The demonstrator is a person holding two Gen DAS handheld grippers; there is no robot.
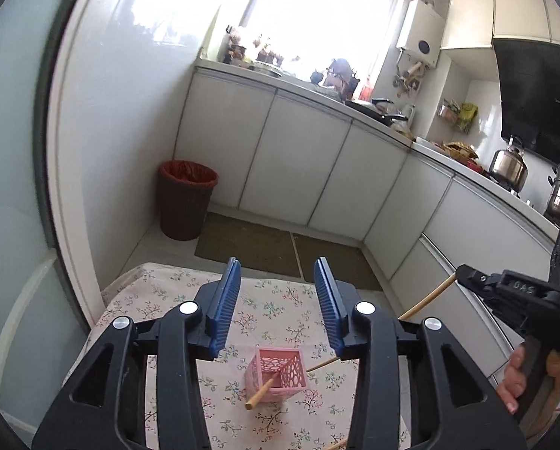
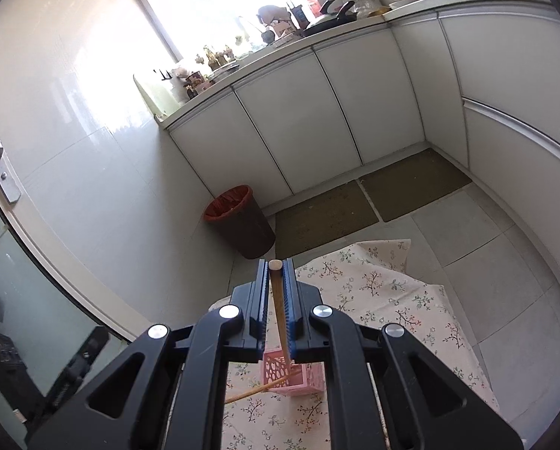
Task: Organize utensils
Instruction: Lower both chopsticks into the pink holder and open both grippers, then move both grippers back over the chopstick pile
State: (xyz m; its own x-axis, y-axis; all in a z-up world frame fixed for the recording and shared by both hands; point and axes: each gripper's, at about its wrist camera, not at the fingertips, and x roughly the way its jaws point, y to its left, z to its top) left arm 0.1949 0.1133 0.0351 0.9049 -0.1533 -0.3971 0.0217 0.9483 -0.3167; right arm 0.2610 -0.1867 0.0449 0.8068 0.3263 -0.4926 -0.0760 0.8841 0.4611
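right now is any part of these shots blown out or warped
Left wrist view: the window is blown out white and the cabinets curve from fisheye. Right wrist view: the window glares onto the wall; the chopstick stays sharp.

Chopstick (image 2: 280, 311) lower end hidden behind right gripper (image 2: 276, 268), countertop clutter (image 1: 340, 75) indistinct

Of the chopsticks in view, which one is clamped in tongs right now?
The chopstick pinched upright in the right tongs, over the pink basket. The other chopstick leans out of that basket untouched; the left tongs are open and empty.
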